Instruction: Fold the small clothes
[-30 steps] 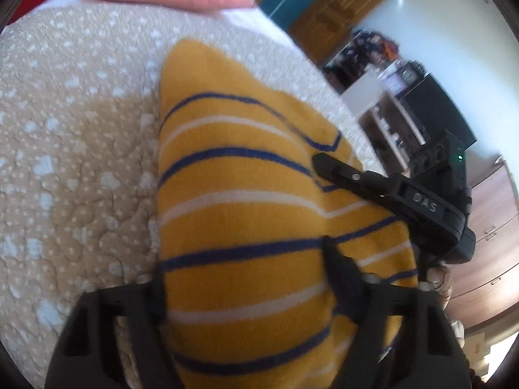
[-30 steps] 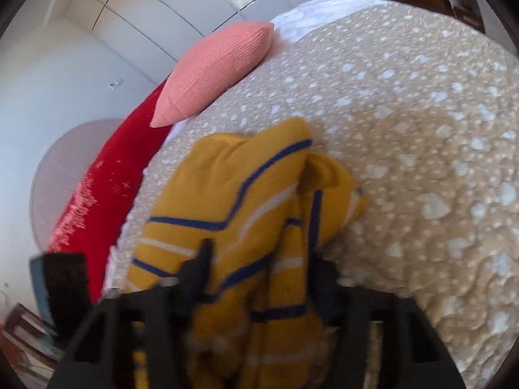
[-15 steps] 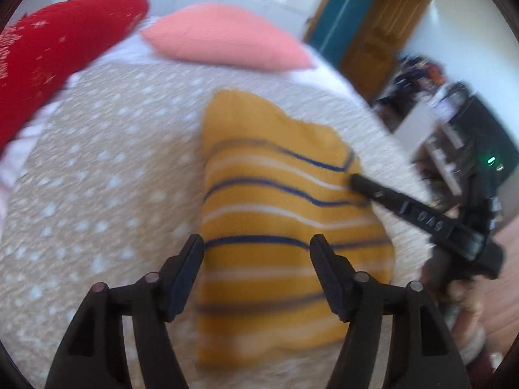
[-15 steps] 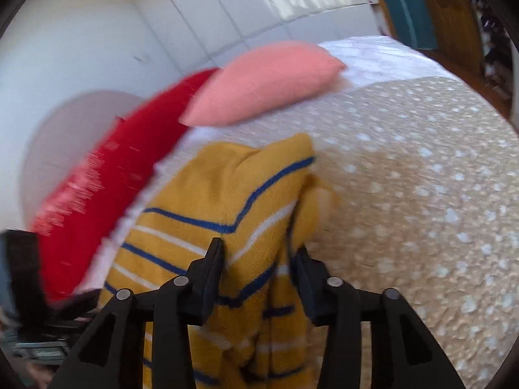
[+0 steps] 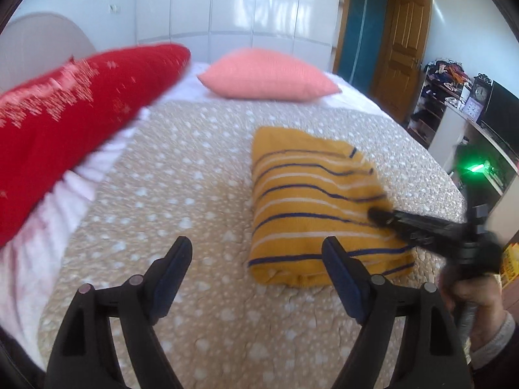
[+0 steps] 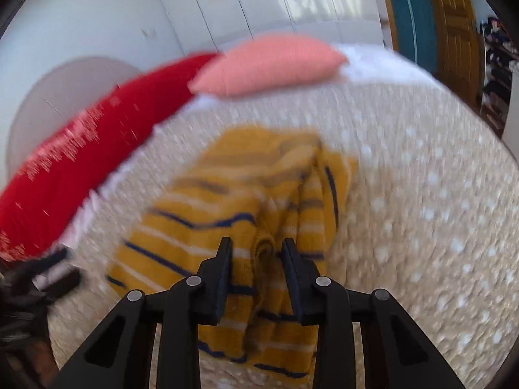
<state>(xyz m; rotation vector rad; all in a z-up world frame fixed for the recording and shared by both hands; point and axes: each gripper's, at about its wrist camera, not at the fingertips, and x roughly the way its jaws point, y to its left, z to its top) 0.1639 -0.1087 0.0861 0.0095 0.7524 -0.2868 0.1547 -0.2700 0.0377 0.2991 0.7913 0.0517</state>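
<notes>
A mustard sweater point(image 5: 308, 194) with blue and white stripes lies folded into a rectangle on the beige spotted bedspread point(image 5: 181, 178). My left gripper point(image 5: 256, 243) hovers in front of its near left corner; its jaws are opening and hold nothing. In the left wrist view the right gripper's fingers point(image 5: 405, 223) reach over the sweater's right edge, held by a hand point(image 5: 470, 295). In the blurred right wrist view my right gripper point(image 6: 256, 246) is over the sweater point(image 6: 201, 227). Its jaws are closing, with a ridge of cloth seen in the gap and the pads not visibly pressing on it.
A red pillow point(image 5: 65, 113) lies along the bed's left side and a pink pillow point(image 5: 269, 77) at its head. White wardrobe doors stand behind. A wooden door point(image 5: 402, 55) and cluttered shelves point(image 5: 447, 97) are at the right, past the bed's edge.
My left gripper let go of the sweater, opened wide and drew back and up to the left. The right gripper narrowed and shifted along the sweater's right edge; the sweater now lies flat.
</notes>
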